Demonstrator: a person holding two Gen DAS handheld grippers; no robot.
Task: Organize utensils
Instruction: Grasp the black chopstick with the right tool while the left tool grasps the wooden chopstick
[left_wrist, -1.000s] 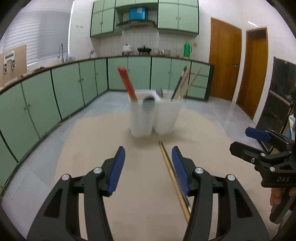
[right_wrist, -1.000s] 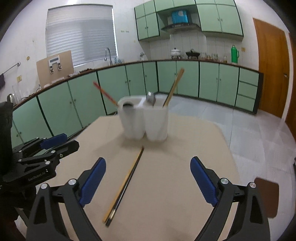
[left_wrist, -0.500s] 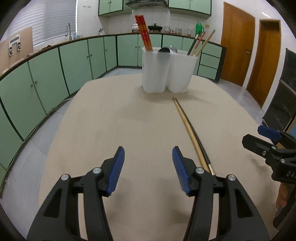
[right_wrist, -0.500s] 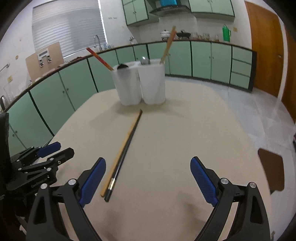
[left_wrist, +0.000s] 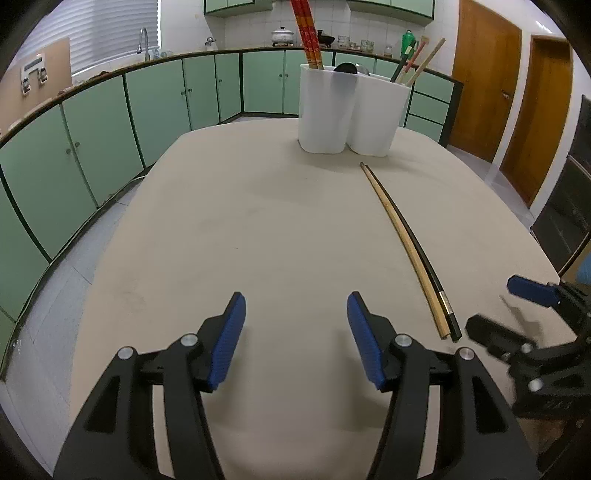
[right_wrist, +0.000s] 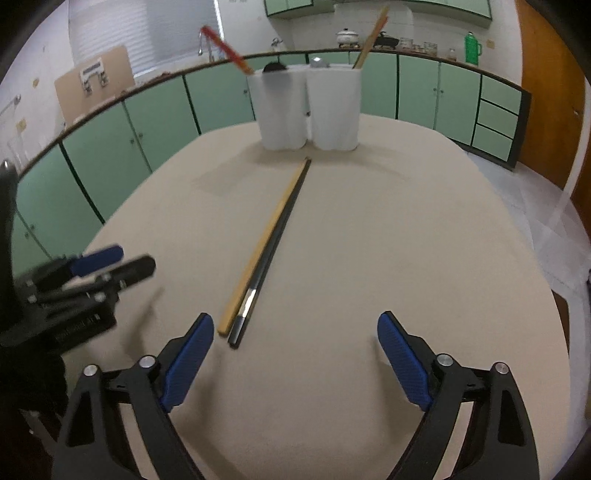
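Two long chopsticks (right_wrist: 271, 236), one tan, one black, lie touching; both grippers' jaws gape, grasping nothing.

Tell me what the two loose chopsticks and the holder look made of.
Tan chopstick: looks like bamboo or wood, matte and uniform pale yellow. Black chopstick: dark with a glossy sheen and a shiny silver band near its end, possibly lacquered wood or plastic with metal trim; cannot tell which. Holder: smooth, opaque white, probably plastic.
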